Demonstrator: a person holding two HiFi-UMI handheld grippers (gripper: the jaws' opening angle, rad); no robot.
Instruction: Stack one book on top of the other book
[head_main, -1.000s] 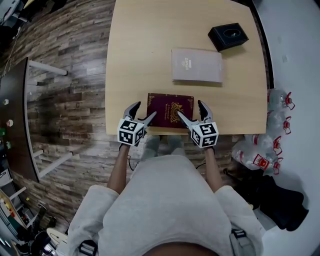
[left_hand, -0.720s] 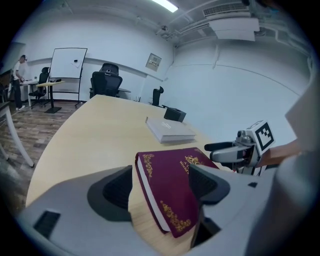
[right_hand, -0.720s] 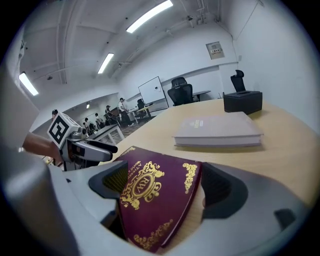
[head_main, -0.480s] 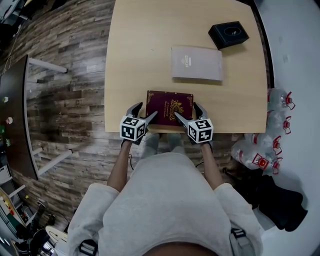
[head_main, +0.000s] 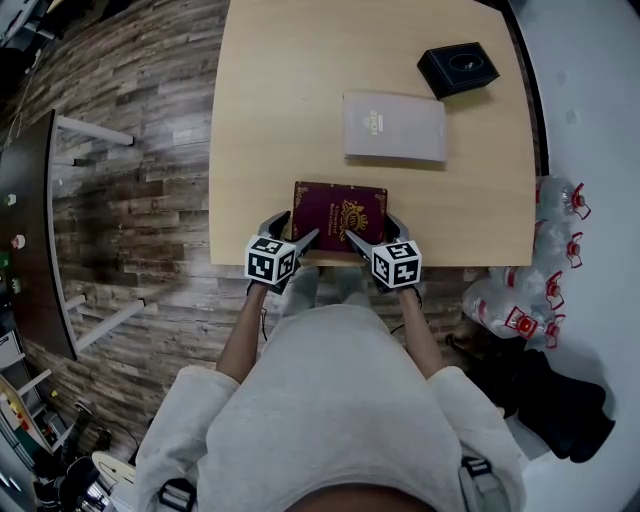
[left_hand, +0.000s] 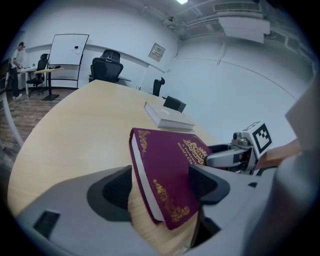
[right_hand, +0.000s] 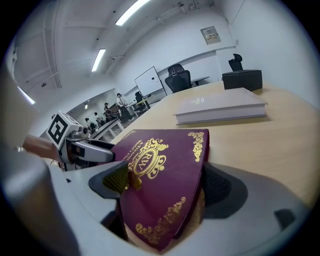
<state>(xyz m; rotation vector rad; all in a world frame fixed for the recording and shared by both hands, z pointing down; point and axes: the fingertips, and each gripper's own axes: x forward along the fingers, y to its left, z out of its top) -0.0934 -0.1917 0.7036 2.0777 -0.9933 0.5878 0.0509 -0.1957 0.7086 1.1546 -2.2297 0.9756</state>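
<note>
**Maroon book waiting at the bench edge, stacking not yet begun**

Maroon and gold, the hardback book (head_main: 339, 217) is lying flat at the near edge of the pale wooden bench (head_main: 290, 100), directly in front of the person. The grey book (head_main: 394, 127) is lying apart from it, farther back and a little to the right, with a black box (head_main: 457, 69) sitting beyond it near the far right corner. Nothing is resting on either book, so the stack itself is entirely left to do.

The left tool (head_main: 298, 224) is reaching in at the maroon book's near left corner and the right tool (head_main: 370, 226) at its near right corner. In each gripper view the jaws are standing spread, one pad on either side of a corner, with the corner poking into the gap. The pads are sitting close to the book, but they are not looking squeezed onto it, so I am judging this as the approach to a two-handed grasp, not a hold.

What is remaining: closing on the corners, lifting the book, carrying it across the bare wood, and laying it squarely on the grey one.

The maroon book is showing a stiff cover with gilt corner ornaments and a crest, and a pale page block beneath. The grey book is looking slightly larger in outline, thick and flat-topped, so it is offering a steady base.
</note>
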